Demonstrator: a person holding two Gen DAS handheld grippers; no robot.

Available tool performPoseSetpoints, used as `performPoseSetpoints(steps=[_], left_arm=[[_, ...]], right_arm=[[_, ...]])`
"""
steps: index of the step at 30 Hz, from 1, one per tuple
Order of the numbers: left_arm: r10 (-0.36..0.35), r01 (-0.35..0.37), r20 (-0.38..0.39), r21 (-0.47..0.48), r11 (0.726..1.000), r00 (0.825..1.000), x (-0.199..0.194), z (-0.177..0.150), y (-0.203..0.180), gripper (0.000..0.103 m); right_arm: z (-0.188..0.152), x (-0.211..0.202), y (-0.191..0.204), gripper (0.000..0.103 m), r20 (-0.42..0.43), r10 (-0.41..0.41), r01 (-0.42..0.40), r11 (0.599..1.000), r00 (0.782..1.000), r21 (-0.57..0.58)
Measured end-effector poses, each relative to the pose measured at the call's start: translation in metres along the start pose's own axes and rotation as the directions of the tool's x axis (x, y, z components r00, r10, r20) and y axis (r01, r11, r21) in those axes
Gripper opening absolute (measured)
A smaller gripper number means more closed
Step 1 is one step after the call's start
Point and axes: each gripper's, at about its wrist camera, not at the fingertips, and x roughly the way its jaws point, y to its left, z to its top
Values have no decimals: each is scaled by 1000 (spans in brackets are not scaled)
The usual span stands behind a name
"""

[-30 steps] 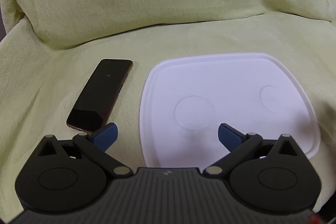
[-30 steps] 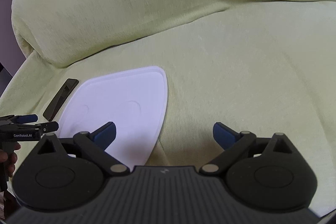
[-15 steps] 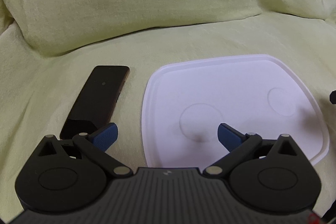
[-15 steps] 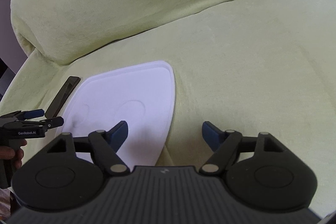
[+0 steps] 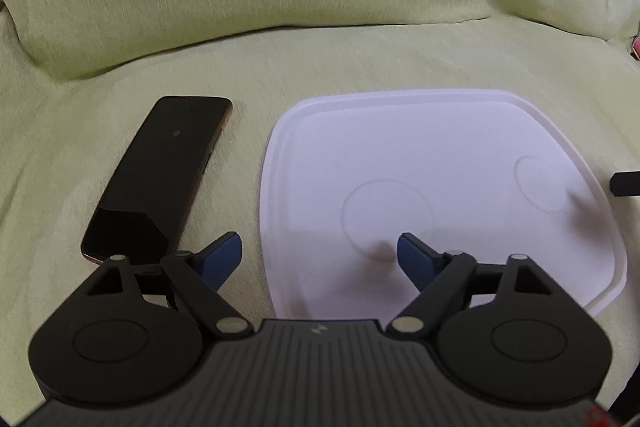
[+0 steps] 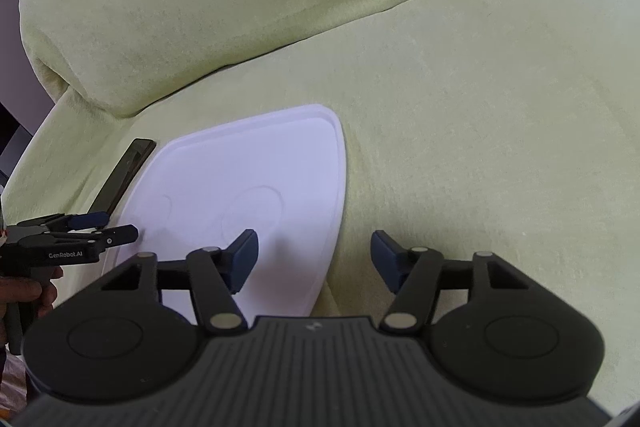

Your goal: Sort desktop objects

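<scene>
Closing, both pitched down: left hand-held gripper (image 5: 319, 255) straddles white lid's (image 5: 460, 163) near-left edge, right hand-held gripper (image 6: 314, 259) its right edge, nothing gripped.

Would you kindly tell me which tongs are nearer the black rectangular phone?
Left. The left tongs hover just beside the black rectangular phone's near end, jaws closing on nothing. The right tongs straddle the white plastic lid's far edge, also closing.
</scene>
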Motion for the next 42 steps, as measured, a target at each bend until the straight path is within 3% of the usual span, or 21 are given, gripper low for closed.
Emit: performPoseSetpoints(steps=[6,24,29,37,42], left_arm=[[-17,17,-12,-8,1000,1000,4,-1,0,75],[-53,51,-15,-85,995,998,10,2,13,73],[-52,49,-23,-107,993,998,11,4,17,68],[-51,46,-36,-120,992,998,9,3,12,63],[-84,79,-49,-100,992,995,6,0,-2,62]], right_arm=[[1,7,-1,52,-6,1,-1,1000,1000,10],[5,26,-5,33,-33,19,-16,997,999,81],[6,28,-6,30,-36,14,-11,996,999,90],[2,24,-14,8,-22,-20,22,993,1000,118],[0,10,-22,7,-17,-44,46,991,999,126]])
